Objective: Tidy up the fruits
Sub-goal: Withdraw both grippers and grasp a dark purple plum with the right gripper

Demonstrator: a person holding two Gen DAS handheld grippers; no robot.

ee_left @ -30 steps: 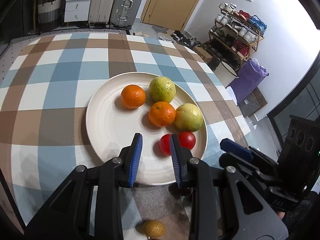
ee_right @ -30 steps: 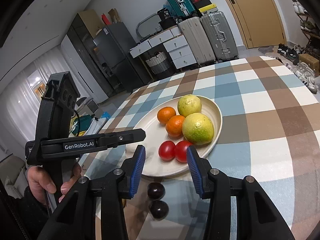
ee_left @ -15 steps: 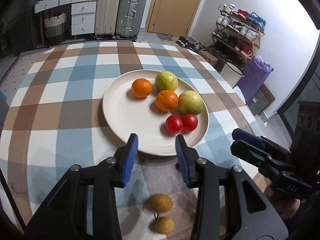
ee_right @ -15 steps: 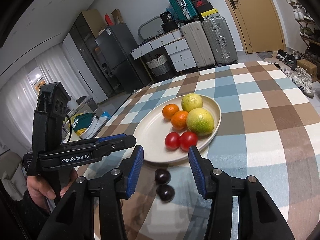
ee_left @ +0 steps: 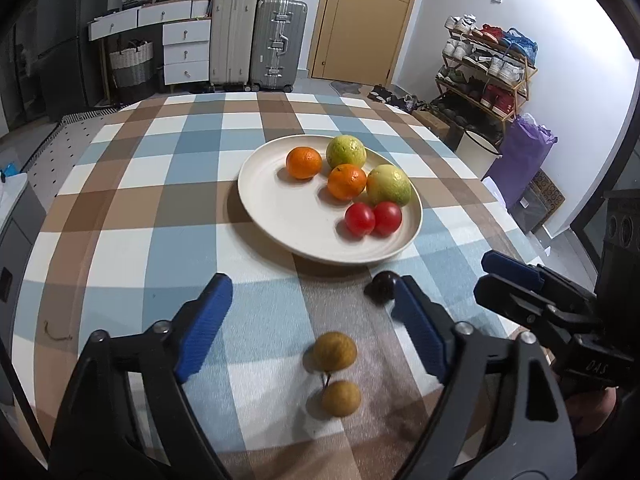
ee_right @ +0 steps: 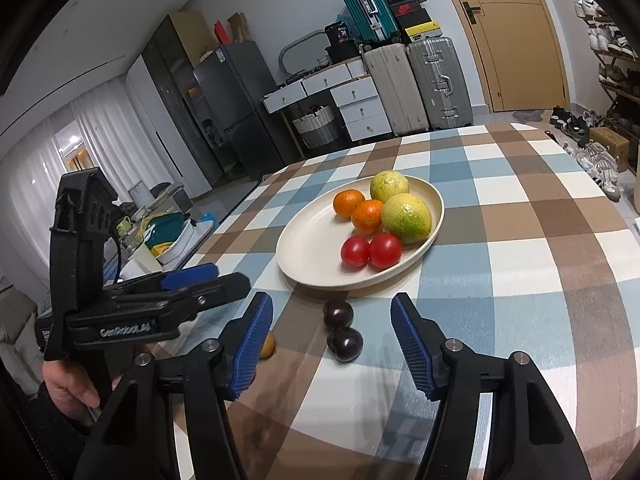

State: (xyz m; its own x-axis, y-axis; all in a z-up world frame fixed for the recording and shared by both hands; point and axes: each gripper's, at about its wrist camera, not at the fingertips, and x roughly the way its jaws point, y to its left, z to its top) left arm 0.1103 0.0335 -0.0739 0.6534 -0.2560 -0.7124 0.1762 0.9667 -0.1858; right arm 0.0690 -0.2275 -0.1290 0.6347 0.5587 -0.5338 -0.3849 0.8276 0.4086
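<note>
A cream plate (ee_left: 280, 216) holds two oranges (ee_left: 304, 163), two green-yellow citrus fruits (ee_left: 389, 185) and two red tomatoes (ee_left: 360, 219). In front of it on the cloth lie two tan longans (ee_left: 334, 351) joined by a stem. My left gripper (ee_left: 312, 284) hovers over them, its jaws opening, touching nothing. The right wrist view shows two dark plums (ee_right: 338, 315) lying between the plate (ee_right: 312, 256) and my right gripper (ee_right: 332, 302). Its jaws are opening too, with the plums in line between the fingers but apart from the pads.
The checked tablecloth (ee_left: 160, 208) covers a round table. The left gripper's body (ee_right: 160, 304) and the hand (ee_right: 68, 388) holding it fill the right wrist view's left side. Suitcases (ee_left: 256, 40), drawers and a shoe rack (ee_left: 488, 68) stand beyond.
Both grippers have drawn back from the plate toward the table's near edge and their jaws have widened. The longans and plums now show fully in front of the fingers.
</note>
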